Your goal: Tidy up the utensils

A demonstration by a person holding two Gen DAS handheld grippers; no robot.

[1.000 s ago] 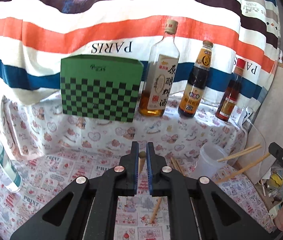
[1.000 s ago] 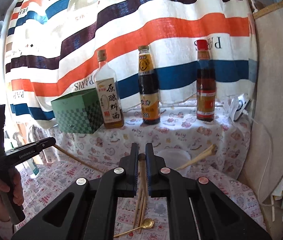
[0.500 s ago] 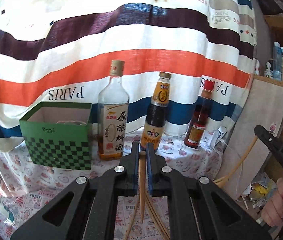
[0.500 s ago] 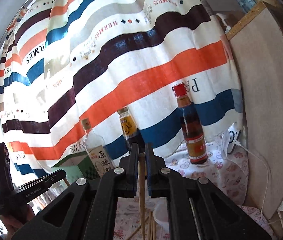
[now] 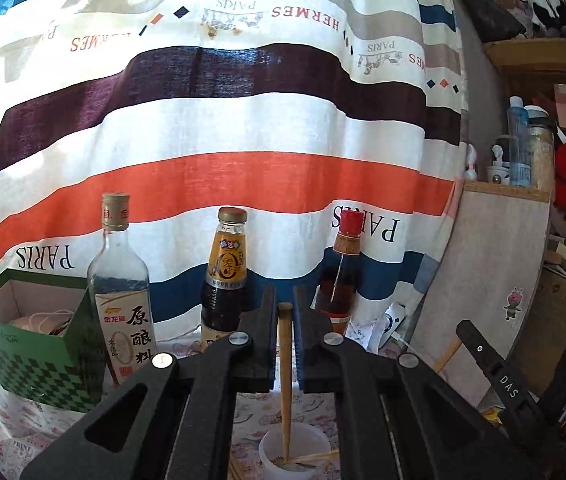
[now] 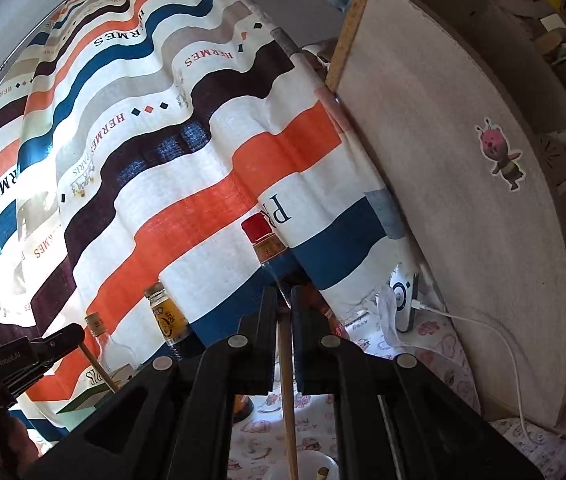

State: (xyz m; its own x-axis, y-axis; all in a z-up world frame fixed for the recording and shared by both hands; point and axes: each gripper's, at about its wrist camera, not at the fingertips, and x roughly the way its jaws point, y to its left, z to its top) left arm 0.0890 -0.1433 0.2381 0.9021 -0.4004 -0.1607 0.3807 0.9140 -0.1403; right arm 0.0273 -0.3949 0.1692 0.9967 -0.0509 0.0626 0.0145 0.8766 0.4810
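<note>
Left gripper (image 5: 285, 308): jaws clamped on a chopstick (image 5: 284, 376), tip inside the white cup (image 5: 271, 454) rim
Right gripper (image 6: 284, 304): jaws clamped on another chopstick (image 6: 287, 396); red-capped bottle (image 6: 261, 236) close ahead

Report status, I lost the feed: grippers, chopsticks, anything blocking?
Left gripper shut on chopstick, tip in cup. Right gripper shut on another. Nothing blocking.
</note>
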